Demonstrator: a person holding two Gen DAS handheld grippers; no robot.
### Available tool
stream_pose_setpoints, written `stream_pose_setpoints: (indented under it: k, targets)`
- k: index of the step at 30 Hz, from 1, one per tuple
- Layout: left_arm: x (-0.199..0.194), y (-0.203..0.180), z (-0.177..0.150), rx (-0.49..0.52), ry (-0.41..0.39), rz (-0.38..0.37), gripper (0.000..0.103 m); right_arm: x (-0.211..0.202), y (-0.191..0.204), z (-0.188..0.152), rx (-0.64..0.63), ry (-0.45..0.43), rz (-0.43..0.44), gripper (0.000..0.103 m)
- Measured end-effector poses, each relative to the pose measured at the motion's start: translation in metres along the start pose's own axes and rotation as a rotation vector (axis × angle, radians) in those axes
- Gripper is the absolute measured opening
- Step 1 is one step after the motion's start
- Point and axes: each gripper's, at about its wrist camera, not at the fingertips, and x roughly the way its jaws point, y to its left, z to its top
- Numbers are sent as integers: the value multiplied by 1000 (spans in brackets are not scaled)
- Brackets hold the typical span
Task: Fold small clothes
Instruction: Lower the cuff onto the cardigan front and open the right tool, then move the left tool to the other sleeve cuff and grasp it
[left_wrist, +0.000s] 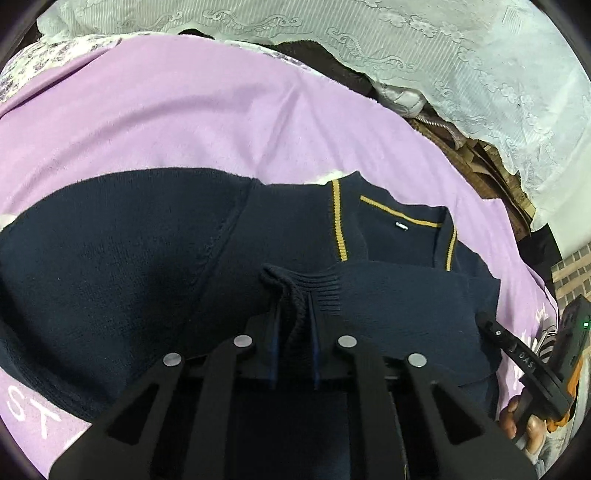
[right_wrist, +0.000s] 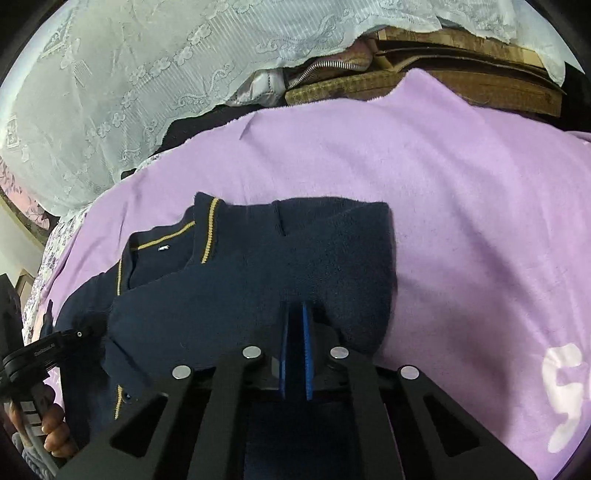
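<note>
A small navy knit cardigan (left_wrist: 122, 251) with yellow trim lies on a purple blanket (left_wrist: 147, 122); it also shows in the right wrist view (right_wrist: 258, 266). My left gripper (left_wrist: 293, 314) is shut on the ribbed cuff of a sleeve (left_wrist: 295, 291), which is folded across the body. My right gripper (right_wrist: 296, 314) is shut on the near edge of the folded navy fabric (right_wrist: 343, 258) on the cardigan's right side. The right gripper's body shows at the right edge of the left wrist view (left_wrist: 532, 365).
The purple blanket (right_wrist: 461, 192) covers the bed. White lace fabric (left_wrist: 443, 55) and brown folded items (right_wrist: 424, 74) lie along the far edge. The hand on the left gripper shows at the lower left of the right wrist view (right_wrist: 44, 424).
</note>
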Motion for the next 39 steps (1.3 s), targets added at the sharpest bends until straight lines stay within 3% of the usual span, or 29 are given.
stream_pose_setpoints:
  k: [5,9,14,16,18,21,23,25,26,28,30,33,39]
  targets:
    - [-7,-3,0,15,-13,19,14,-29,7,-6,-12,-62,45,12]
    - [0,-5,-5,44,-8,64,18,-8,13,-21,-51,38,7,11]
    - [-15,5,-6,-6,2,20,26,-19,16,-21,-39,-4,18,13]
    - [-30,14,-8,-17,-20,30,34,-31,22,-23,-52,-31,34,13]
    - [-46,27,-10,-32,-50,47,52,-39,31,-25,-71,-46,51,14]
    - [-69,56,-12,-76,-79,63,57,-51,45,-30,-107,-64,73,20]
    - [-85,81,-12,-135,-94,44,56,-58,56,-35,-137,-84,72,34]
    - [-94,99,-11,-185,-85,-31,48,-65,65,-39,-154,-94,88,38]
    - [-98,108,-10,-214,-81,-58,48,-67,67,-39,-155,-95,95,39]
    - [-109,123,-9,-260,-124,1,50,-70,72,-41,-157,-96,110,40]
    - [-119,137,-7,-294,-164,60,63,-72,77,-44,-160,-98,119,40]
    - [-123,162,-8,-379,-151,64,63,-72,90,-45,-170,-82,152,40]
    - [-140,208,-24,-491,-164,99,63,-50,183,-42,-308,2,291,33]
